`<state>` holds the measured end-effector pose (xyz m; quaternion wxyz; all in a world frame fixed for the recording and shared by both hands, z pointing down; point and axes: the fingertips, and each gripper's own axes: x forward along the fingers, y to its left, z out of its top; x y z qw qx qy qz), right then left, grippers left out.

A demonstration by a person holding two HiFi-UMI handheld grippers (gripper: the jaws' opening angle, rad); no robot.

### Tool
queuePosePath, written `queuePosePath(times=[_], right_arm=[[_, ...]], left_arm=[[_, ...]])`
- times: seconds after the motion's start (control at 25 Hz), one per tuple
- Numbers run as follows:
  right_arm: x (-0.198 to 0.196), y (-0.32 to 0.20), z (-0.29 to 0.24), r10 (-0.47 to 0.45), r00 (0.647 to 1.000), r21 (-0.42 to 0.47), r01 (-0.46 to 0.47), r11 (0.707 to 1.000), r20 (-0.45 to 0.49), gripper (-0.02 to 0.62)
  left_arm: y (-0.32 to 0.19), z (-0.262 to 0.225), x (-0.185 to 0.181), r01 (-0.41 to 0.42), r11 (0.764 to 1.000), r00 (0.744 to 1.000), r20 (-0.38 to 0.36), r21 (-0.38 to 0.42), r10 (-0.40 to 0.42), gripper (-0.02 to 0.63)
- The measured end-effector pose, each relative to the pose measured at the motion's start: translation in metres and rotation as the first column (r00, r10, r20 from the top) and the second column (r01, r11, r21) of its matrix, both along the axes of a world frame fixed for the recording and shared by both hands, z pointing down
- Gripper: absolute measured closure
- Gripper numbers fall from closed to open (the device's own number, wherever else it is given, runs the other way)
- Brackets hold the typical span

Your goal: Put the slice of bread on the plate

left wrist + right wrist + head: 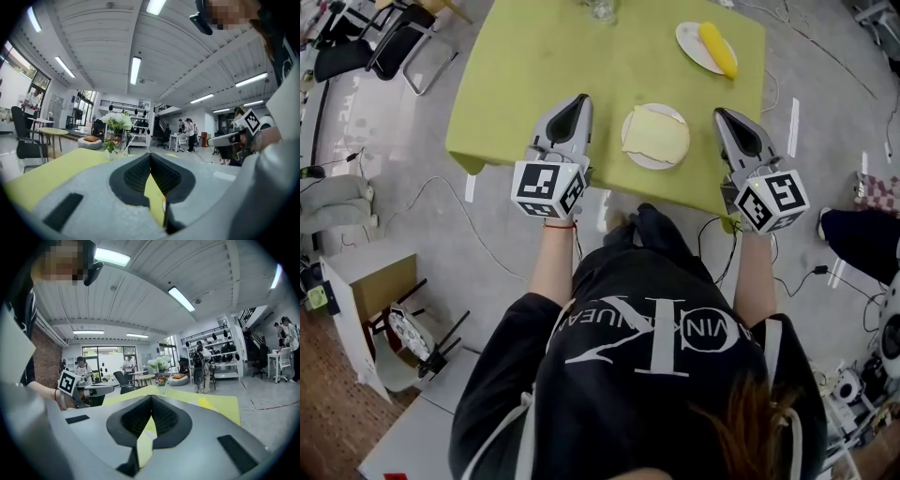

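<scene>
A pale slice of bread (pixel 656 134) lies on a white plate (pixel 652 165) near the front edge of the green table (pixel 525 84). My left gripper (pixel 577 101) hovers just left of the plate, with its jaws shut and nothing between them. Just right of the plate is my right gripper (pixel 724 114), also shut and empty. In the left gripper view the left gripper (pixel 150 154) points level over the table, pads meeting at the tip. The right gripper view shows the right gripper (pixel 151 397) closed the same way.
A second white plate (pixel 686 37) with a yellow piece of food (pixel 716 49) sits at the table's back right. A glass vase (pixel 602 9) of flowers (pixel 115 123) stands at the far edge. Black chairs (pixel 394 42) and floor cables surround the table; people stand in the room behind.
</scene>
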<state>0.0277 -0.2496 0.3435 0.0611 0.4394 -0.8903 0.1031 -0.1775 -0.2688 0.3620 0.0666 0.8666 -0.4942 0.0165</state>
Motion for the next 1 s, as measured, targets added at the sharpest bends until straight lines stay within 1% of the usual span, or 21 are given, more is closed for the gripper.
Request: queuePosePath(times=[0.16, 0.44, 0.72, 1.0], right_arm=[[0.001, -0.002, -0.010, 0.006, 1.000, 0.046, -0.006, 0.999, 0.015, 0.595], [0.005, -0.004, -0.027, 0.020, 0.999, 0.089, -0.023, 0.996, 0.028, 0.595], [0.002, -0.007, -0.035, 0.031, 0.999, 0.116, -0.036, 0.993, 0.044, 0.595], [0.002, -0.007, -0.045, 0.034, 0.997, 0.145, -0.044, 0.989, 0.066, 0.595]], left_arm=[[0.000, -0.007, -0.003, 0.010, 1.000, 1.000, 0.006, 0.021, -0.010, 0.597], [-0.001, -0.027, -0.009, 0.035, 0.998, 0.999, 0.009, 0.057, -0.036, 0.597], [-0.003, -0.038, -0.019, 0.055, 0.994, 0.998, 0.024, 0.095, -0.058, 0.597], [-0.001, -0.054, -0.024, 0.068, 0.990, 0.997, 0.016, 0.126, -0.071, 0.597]])
